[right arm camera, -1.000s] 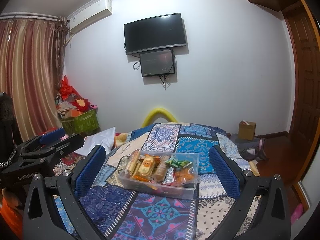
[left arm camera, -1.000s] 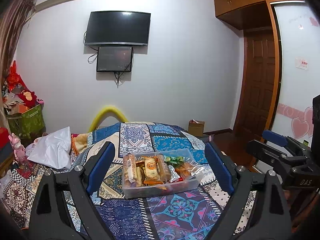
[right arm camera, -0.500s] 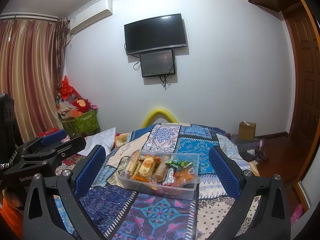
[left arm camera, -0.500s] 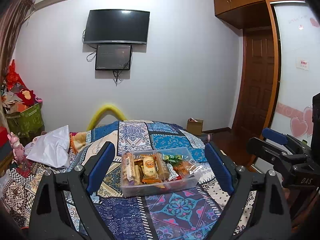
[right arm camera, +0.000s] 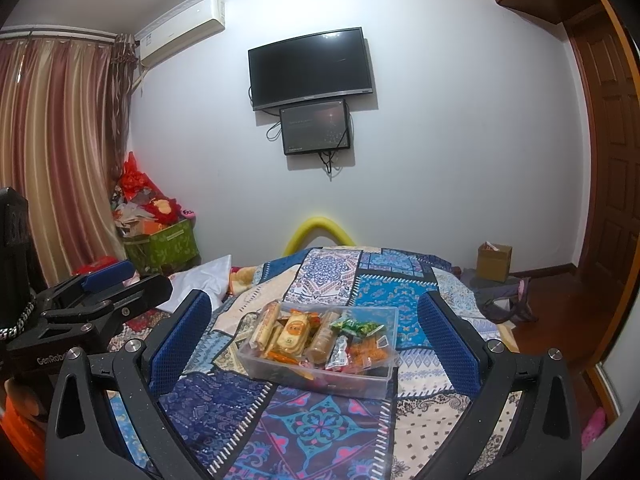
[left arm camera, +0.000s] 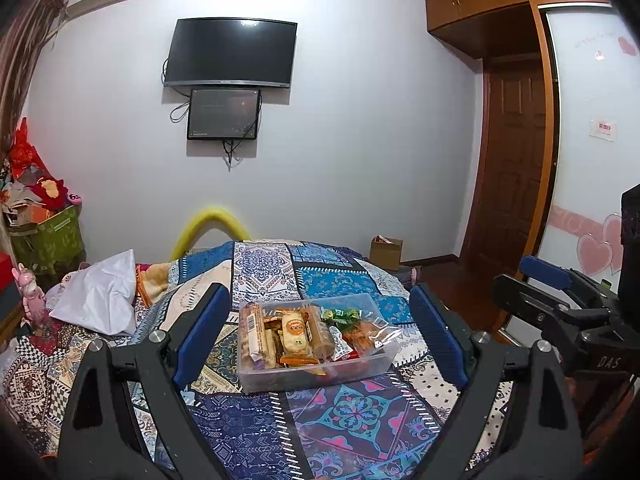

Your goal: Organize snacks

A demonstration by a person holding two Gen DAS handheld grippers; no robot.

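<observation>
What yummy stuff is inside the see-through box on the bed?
The clear plastic box holds wrapped snacks: biscuit packets, green candy wrappers, an orange snack bag. Whatever lies beneath them is covered.

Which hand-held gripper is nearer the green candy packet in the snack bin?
Right, I'd judge. The green candy packet lies in the bin's right half; the right hand-held gripper faces that side, and the left hand-held gripper stands further left. Both hang short, open.

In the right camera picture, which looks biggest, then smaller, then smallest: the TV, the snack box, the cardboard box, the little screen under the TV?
1. Snack box, though it sits nearest the camera.
2. TV.
3. Little screen.
4. Cardboard box.
</observation>
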